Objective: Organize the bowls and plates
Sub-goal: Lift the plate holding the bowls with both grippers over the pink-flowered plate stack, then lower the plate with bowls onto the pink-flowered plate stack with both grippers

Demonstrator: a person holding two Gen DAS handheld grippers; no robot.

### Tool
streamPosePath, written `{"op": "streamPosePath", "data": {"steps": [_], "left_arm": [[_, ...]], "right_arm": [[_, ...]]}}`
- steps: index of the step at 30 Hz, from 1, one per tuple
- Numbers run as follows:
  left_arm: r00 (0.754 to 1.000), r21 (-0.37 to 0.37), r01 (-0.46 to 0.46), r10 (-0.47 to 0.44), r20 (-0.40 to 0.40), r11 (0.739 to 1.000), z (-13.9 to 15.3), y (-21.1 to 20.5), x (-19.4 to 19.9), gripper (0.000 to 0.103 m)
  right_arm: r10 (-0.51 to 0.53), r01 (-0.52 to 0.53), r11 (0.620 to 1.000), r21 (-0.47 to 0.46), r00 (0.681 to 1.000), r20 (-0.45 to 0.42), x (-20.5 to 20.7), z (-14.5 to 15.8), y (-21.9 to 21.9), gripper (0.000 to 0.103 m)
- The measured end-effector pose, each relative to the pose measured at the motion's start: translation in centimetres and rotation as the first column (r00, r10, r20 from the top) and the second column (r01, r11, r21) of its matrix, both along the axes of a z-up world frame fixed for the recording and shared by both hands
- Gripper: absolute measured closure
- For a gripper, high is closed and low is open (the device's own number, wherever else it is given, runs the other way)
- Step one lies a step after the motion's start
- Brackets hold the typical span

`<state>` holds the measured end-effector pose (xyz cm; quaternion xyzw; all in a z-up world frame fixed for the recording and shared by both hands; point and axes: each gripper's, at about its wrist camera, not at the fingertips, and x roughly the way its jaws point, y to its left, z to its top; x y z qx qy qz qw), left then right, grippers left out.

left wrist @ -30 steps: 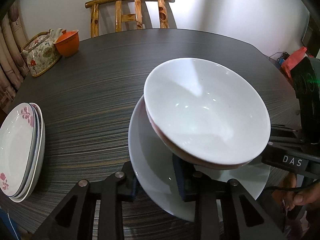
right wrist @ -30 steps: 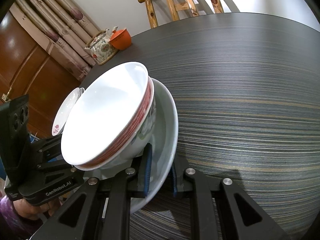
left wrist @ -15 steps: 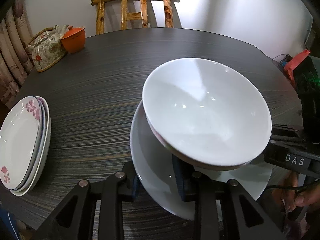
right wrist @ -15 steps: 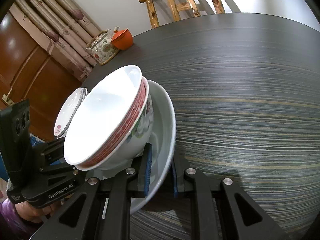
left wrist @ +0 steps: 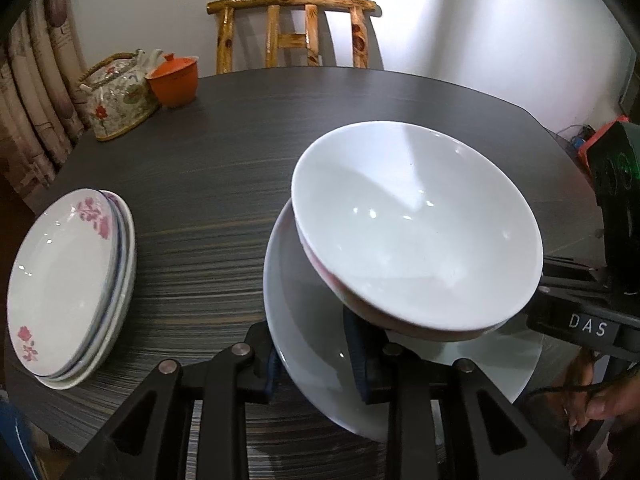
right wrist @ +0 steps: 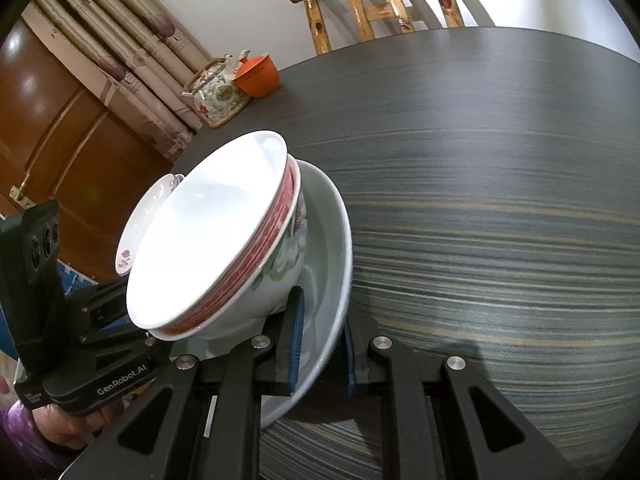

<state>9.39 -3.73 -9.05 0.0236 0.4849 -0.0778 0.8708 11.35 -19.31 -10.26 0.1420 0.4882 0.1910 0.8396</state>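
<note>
The dark counter (left wrist: 248, 152) carries a stack of flowered plates (left wrist: 68, 280) at its edge. Beside that stack, a plain white plate (left wrist: 312, 320) bearing nested bowls (left wrist: 412, 224) is held tilted, seemingly mid-carry. The left claw (left wrist: 316, 360) and right claw (right wrist: 320, 344) each pinch its rim narrowly, angled downward. Next, I judge: level and set it down.

Wrist views face downward, close; both share plate (left wrist: 320, 364) (right wrist: 332, 248).
</note>
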Motion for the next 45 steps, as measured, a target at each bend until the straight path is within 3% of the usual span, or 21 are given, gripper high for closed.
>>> {"op": "streamPosePath", "data": {"steps": [13, 24, 33, 45], "left_arm": [[0.991, -0.003, -0.121, 0.121, 0.051, 0.993, 4.4, 5.9, 0.2, 0.076], [0.959, 0.028, -0.271, 0.268, 0.092, 0.962, 7.5, 15.5, -0.2, 0.075], [0.935, 0.031, -0.345, 0.341, 0.093, 0.938, 6.9, 21.8, -0.2, 0.076], [0.926, 0.018, -0.376, 0.374, 0.049, 0.927, 4.1, 23.8, 0.0, 0.076]], "right_arm": [[0.071, -0.071, 0.997, 0.011, 0.996, 0.045, 2.5, 2.7, 4.2, 0.087], [0.203, -0.205, 0.979, 0.018, 0.975, 0.092, 6.3, 5.6, 13.3, 0.087], [0.29, -0.293, 0.956, 0.024, 0.954, 0.078, 9.1, 4.9, 20.8, 0.087], [0.327, -0.328, 0.945, 0.008, 0.945, 0.022, 10.2, 2.2, 24.2, 0.087]]}}
